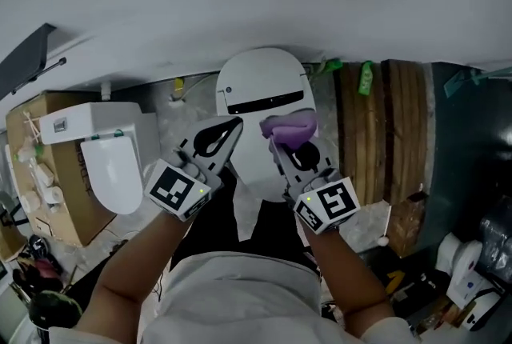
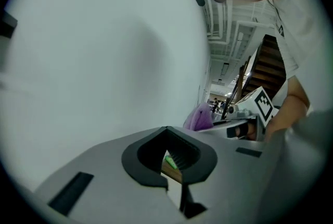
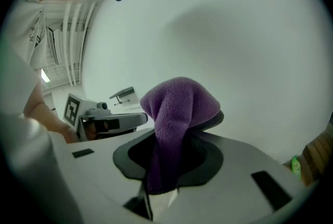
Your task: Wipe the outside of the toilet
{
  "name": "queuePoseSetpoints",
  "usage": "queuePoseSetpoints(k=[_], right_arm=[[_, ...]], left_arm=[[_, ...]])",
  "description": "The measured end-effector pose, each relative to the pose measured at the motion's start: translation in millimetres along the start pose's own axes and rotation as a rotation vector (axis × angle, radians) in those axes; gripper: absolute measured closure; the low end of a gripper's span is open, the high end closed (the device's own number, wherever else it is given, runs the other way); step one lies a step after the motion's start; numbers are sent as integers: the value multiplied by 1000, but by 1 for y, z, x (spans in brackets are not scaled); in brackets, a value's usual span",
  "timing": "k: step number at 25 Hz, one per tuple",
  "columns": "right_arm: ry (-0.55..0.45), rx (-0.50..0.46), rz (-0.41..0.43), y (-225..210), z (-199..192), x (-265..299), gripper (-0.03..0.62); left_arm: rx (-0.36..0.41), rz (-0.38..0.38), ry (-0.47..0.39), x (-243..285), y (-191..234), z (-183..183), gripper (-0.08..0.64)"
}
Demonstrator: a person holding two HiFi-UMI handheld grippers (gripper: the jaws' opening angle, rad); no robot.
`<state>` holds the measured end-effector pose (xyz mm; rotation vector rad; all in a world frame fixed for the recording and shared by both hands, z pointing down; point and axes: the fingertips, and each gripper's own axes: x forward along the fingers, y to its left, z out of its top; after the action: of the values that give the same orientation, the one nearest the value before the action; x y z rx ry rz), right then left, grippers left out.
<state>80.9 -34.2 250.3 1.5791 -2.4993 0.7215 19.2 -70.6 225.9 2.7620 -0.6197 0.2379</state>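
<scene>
The white toilet (image 1: 264,86) stands straight ahead against the wall, lid down, with a dark slot across its top. My right gripper (image 1: 280,141) is over the lid, shut on a purple cloth (image 1: 290,127) that bunches out above its jaws. In the right gripper view the cloth (image 3: 179,106) drapes over the jaw tips of the right gripper (image 3: 200,121) and hides them. My left gripper (image 1: 232,129) hovers beside it over the lid's left part, jaws together, holding nothing. In its own view the left gripper (image 2: 167,130) has its tips meeting.
A second white toilet seat unit (image 1: 112,162) rests on a cardboard box (image 1: 36,122) at the left. A wooden panel (image 1: 392,134) stands at the right, with dark clutter and paper rolls (image 1: 460,254) beyond. The person's torso fills the bottom.
</scene>
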Motion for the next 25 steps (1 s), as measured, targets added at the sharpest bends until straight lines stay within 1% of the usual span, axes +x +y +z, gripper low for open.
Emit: queuePoseSetpoints(k=[3,8,12,15,19,25], right_arm=[[53,-20,-14,-52,-41,24,492],[100,-17,-100,-144,-100,54,492],[113,-36,-176,-213,-138,74,492],[119,-40,-222,-255,-160,84,492],[139,-49,-247,-285,-189,103,492],[166,-58,-251,-299,-228,126,492]], left_arm=[[-34,54,12,12,14,-34,554],[-108,126,47,30,40,-106,554],[-122,171,53,46,67,-146,554],[-117,177,66,59,82,-169,554],[-118,185,77,74,102,-199,554],[-134,187,89,100,119,-232,554]])
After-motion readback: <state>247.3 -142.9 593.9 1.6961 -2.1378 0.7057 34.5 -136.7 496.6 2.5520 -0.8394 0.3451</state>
